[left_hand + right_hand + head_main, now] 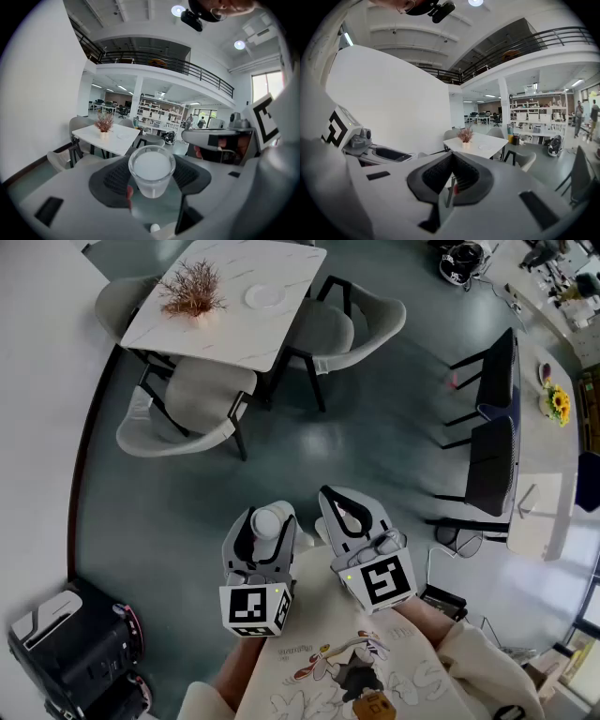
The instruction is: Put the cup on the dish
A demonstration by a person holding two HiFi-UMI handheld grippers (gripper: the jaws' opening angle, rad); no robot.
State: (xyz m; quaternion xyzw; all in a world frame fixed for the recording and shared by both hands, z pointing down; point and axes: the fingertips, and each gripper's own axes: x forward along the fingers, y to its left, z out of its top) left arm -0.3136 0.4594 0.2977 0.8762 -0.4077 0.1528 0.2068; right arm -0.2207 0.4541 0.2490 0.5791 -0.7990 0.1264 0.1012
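The right hand-held gripper (451, 164) has its jaws closed together on nothing; beyond stands a white desk (483, 144) with a plant (465, 135) and chairs (524, 159)

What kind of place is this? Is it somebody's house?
Probably not a house. It looks like a big open office hall: a white table with grey chairs on a wide floor, a railed balcony overhead, and rows of desks and shelves farther back.

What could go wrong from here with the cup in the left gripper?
The left gripper holds the cup by its sides only, above the floor; a slip could drop it.
The dish lies on the far table, with chairs around the table and a dried plant nearby; reaching in could bump them.
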